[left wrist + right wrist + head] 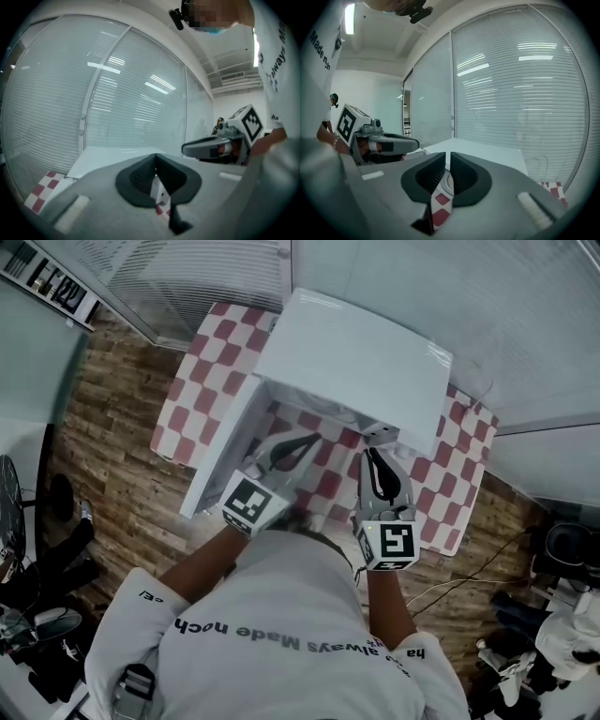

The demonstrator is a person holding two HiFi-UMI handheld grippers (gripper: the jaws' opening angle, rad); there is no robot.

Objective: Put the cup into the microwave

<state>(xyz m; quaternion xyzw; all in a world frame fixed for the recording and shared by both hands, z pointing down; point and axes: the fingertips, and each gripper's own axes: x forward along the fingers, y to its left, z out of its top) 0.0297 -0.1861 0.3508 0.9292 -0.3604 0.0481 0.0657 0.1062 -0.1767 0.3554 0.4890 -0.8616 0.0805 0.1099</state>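
No cup shows in any view. The white microwave (356, 362) stands on a table with a red-and-white checked cloth (197, 390). Its door (223, 454) hangs open towards the left. My left gripper (307, 442) is held just in front of the open cavity, jaws closed together on nothing. My right gripper (371, 456) hovers beside it to the right, near the microwave's front right corner, with only a thin slit between its jaws and nothing in them. In the left gripper view the left gripper (155, 157) points at the microwave's white top (112, 157); the right gripper (445, 155) does the same.
Glass walls with blinds (525, 315) stand close behind the table. Wood-pattern floor (103, 446) lies to the left, with dark equipment (37, 615) at the lower left. A white cable (450, 587) runs over the floor at the right.
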